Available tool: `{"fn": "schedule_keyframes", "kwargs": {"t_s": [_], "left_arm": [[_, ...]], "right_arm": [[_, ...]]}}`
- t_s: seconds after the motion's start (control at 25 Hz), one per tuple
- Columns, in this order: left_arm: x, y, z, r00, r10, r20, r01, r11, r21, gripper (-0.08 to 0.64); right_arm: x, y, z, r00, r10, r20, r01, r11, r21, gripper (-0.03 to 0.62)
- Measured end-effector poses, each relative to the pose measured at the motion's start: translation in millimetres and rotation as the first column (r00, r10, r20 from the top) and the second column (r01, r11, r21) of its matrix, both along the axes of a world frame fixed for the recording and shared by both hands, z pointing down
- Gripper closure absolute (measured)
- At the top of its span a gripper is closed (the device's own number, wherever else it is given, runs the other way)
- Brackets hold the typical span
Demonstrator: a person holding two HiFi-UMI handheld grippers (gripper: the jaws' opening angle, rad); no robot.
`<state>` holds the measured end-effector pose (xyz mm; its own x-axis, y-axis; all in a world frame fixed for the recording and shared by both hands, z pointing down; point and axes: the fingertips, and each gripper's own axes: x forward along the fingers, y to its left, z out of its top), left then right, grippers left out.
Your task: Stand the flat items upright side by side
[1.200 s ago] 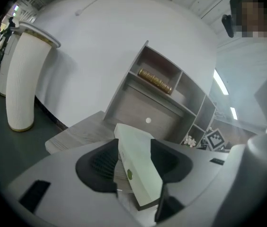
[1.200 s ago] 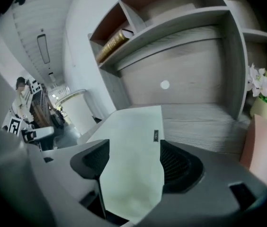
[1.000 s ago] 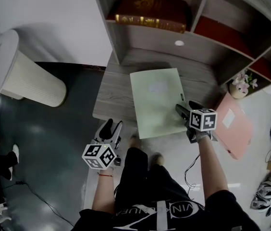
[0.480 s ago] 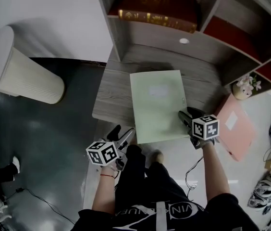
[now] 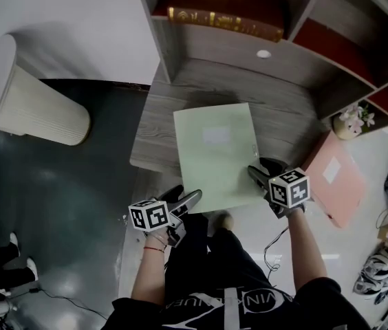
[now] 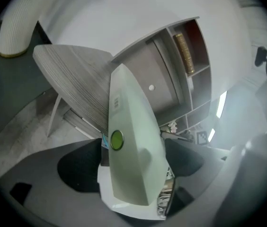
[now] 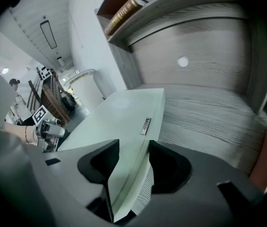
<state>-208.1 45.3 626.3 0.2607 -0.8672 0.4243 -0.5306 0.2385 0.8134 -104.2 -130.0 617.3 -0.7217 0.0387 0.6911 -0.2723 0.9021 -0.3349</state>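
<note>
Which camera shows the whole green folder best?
The head view: the green folder shows whole from above, lying on the desk. The left gripper view shows only a close, stretched corner; the right gripper view only skims along its surface.

Smooth matt pale-green plastic folder, grey wood-grain desk, glossy dark floor.

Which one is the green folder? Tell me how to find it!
Find the grey wooden shelf unit by the white wall. On its desktop lies the pale green folder, flat, near edge sticking out past the wood. Only it is green: right of it is a pink folder, above it a dark red book.
</note>
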Motion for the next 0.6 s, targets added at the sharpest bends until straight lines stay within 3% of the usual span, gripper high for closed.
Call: {"fn": "schedule_keyframes", "kwargs": {"t_s": [0.12, 0.36, 0.48, 0.6], "left_arm": [[7.0, 1.3, -2.4, 0.993, 0.015, -0.115, -0.009, 0.999, 0.053, 0.129], [-12.3, 1.6, 3.1, 0.974, -0.031, -0.226, 0.059, 0.991, 0.118, 0.121], [-17.5, -0.9, 11.5, 0.969, -0.006, -0.245, 0.036, 0.992, 0.121, 0.121], [-22.7, -1.2, 18.4, 0.962, -0.03, -0.271, 0.062, 0.992, 0.11, 0.142]], "right_arm": [[-1.3, 11.0, 0.1, 0.999, -0.044, -0.001, 0.044, 0.999, -0.002, 0.383], [-4.9, 29.2, -0.5, 0.992, -0.123, -0.001, 0.123, 0.992, -0.014, 0.383], [-6.3, 36.9, -0.2, 0.989, -0.146, 0.0, 0.146, 0.989, -0.017, 0.383], [-6.6, 39.4, 0.0, 0.989, -0.15, -0.003, 0.15, 0.989, -0.017, 0.383]]}}
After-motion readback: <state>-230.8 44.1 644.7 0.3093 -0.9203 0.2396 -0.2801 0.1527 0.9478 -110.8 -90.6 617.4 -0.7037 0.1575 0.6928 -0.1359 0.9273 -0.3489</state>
